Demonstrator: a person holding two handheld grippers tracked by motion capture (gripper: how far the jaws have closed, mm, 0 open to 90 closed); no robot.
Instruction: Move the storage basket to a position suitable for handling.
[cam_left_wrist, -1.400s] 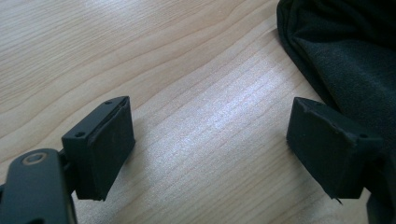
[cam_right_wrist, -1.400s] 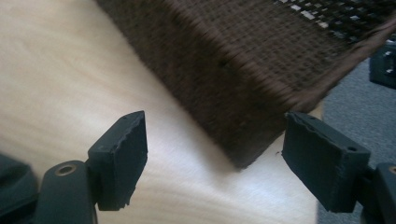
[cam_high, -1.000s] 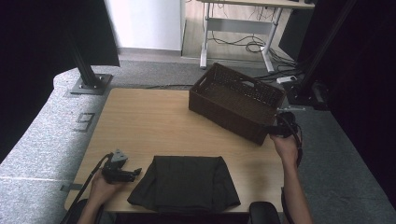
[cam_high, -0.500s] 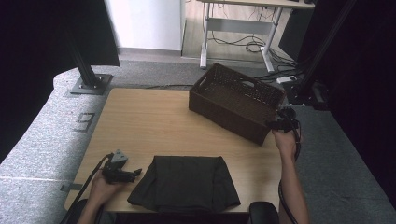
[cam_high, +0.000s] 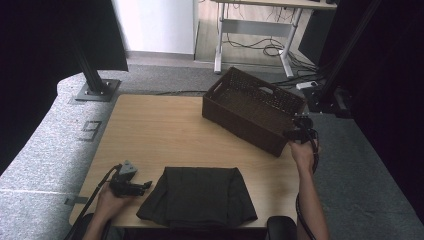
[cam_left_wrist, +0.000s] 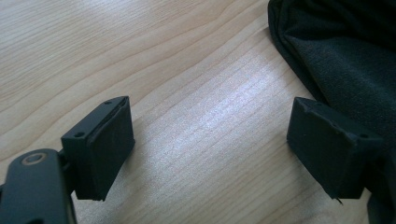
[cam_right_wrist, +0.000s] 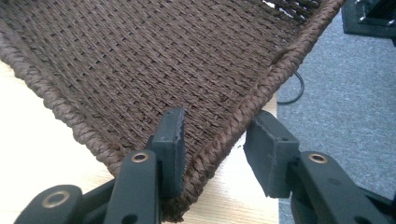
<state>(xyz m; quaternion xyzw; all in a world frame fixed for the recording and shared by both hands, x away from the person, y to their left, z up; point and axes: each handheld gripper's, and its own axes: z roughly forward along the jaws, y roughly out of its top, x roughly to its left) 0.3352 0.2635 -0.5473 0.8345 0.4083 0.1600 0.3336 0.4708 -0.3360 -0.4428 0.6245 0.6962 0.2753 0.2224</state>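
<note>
My right gripper (cam_right_wrist: 212, 149), lower centre: moved up onto basket (cam_high: 252, 107) corner, jaws apart astride rim, unclamped. Left gripper (cam_left_wrist: 210, 149): parted beside cloth (cam_high: 197, 195).

One woven basket (cam_high: 252, 110) and one folded black cloth (cam_high: 198, 195) sit on the single wooden table (cam_high: 150, 130). Two tongs are there, the left tongs (cam_high: 146, 186) and the right tongs (cam_high: 287, 134), one in each hand.
</note>
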